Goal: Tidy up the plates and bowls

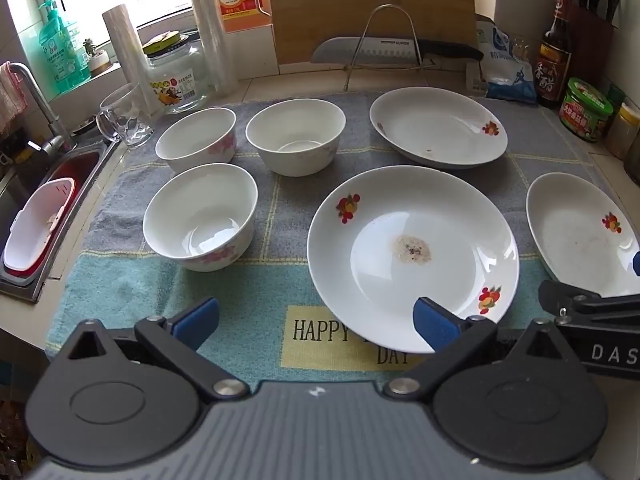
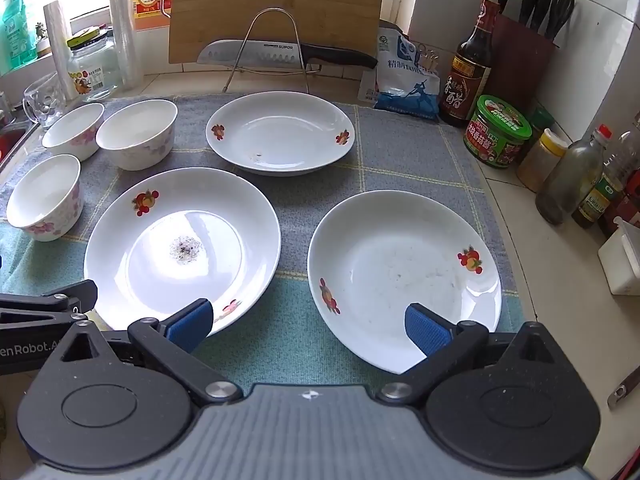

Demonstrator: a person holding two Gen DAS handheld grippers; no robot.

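Three white plates with fruit prints lie on a towel: a large one point(image 1: 412, 256) point(image 2: 182, 246) with a dried stain at its centre, one behind it point(image 1: 438, 126) point(image 2: 280, 132), and one at the right point(image 1: 580, 232) point(image 2: 404, 276). Three white bowls with pink flowers stand at the left: near point(image 1: 200, 216) point(image 2: 44, 198), far left point(image 1: 196, 138) point(image 2: 74, 130), far middle point(image 1: 296, 136) point(image 2: 138, 132). My left gripper point(image 1: 316, 320) is open and empty, low over the towel's front edge by the large plate. My right gripper point(image 2: 308, 324) is open and empty between the large and right plates.
A grey-and-teal towel point(image 1: 280, 200) point(image 2: 288, 340) covers the counter. A sink point(image 1: 52, 200) is at the left with a glass mug point(image 1: 124, 118) beside it. A knife on a wire rack point(image 2: 280, 54), a cutting board, a salt bag and sauce bottles point(image 2: 472, 64) line the back and right.
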